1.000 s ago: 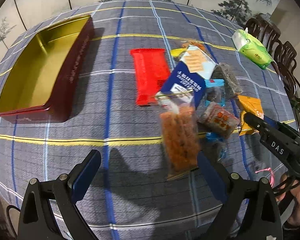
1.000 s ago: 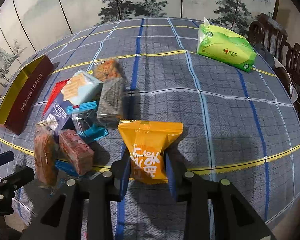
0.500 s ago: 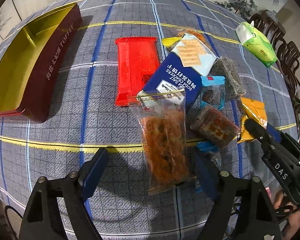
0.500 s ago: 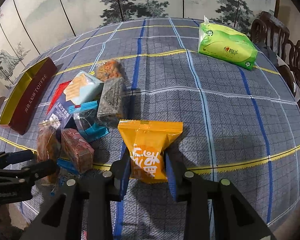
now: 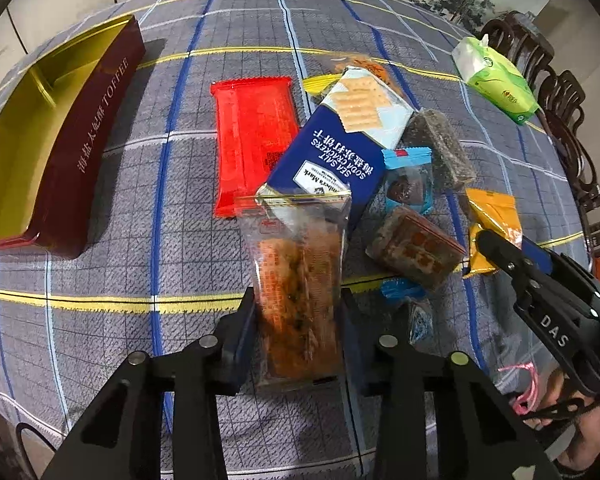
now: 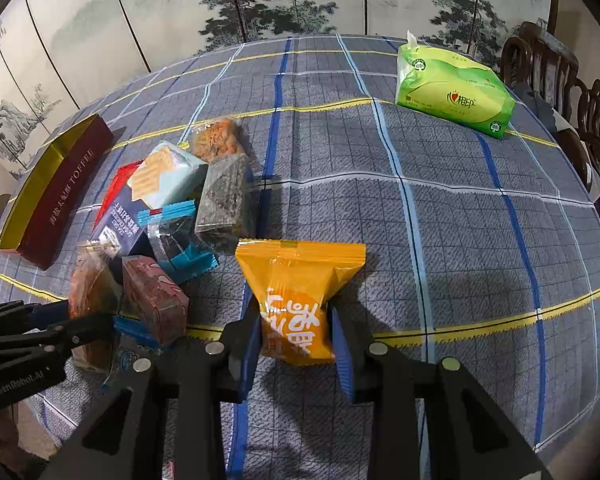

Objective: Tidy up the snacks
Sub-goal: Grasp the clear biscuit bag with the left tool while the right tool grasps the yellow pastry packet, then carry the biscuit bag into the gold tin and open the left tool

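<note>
Plaid cloth (image 6: 440,216) covers the table, grey with blue and yellow lines. At its left edge an open toffee tin (image 5: 16,152) shows a gold inside. Snacks lie heaped mid-table: a blue cracker box (image 5: 340,148) leans on a flat red packet (image 5: 252,140). The left gripper (image 5: 298,320) is closing its jaws on a clear bag of orange snacks (image 5: 296,292). The right gripper (image 6: 296,332) is clamped on an orange packet (image 6: 296,280).
</note>
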Demonstrator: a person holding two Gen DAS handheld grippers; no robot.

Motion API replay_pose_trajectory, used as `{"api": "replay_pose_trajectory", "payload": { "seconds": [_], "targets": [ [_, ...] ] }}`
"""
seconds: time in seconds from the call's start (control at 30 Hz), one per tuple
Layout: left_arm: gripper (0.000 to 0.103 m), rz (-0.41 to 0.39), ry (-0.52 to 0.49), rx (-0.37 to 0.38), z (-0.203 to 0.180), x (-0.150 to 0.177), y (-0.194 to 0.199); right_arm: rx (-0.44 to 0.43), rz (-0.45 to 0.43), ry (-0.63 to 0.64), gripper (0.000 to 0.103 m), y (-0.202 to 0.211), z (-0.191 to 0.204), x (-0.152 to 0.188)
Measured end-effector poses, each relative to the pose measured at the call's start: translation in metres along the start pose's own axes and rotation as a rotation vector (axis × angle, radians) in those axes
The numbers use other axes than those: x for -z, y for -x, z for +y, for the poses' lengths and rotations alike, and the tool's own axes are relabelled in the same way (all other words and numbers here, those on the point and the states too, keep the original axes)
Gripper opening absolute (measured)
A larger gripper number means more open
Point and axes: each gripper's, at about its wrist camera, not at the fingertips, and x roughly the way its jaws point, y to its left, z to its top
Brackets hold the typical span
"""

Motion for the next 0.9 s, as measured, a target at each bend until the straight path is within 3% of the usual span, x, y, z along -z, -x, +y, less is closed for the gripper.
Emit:
{"api": "replay_pose_trajectory", "payload": {
  "seconds": [0.23,0.53,0.77,0.9],
  "targets": [
    [0.034,-0.024,-0.029,-0.007,0.014,0.009,0.017,0.016,0.009,0.006,0.032,0.0,0.002,0.0],
    [0.034,-0.122,-0.082,-0.039,0.038,0.0,0.056,0.046,0.023,0.016,0.032,0.0,0.007,-0.002],
    [0.034,-0.207,-0.048,-0.145,0.098,-0.028,0.082,0.079,0.026,0.023,0.032,-0.001,0.011,-0.002],
    [0.034,-0.204,-0.017,-0.222,0.144,-0.044,0.08,0.092,0.025,0.013,0.032,-0.001,0.012,-0.003]
  ]
}}
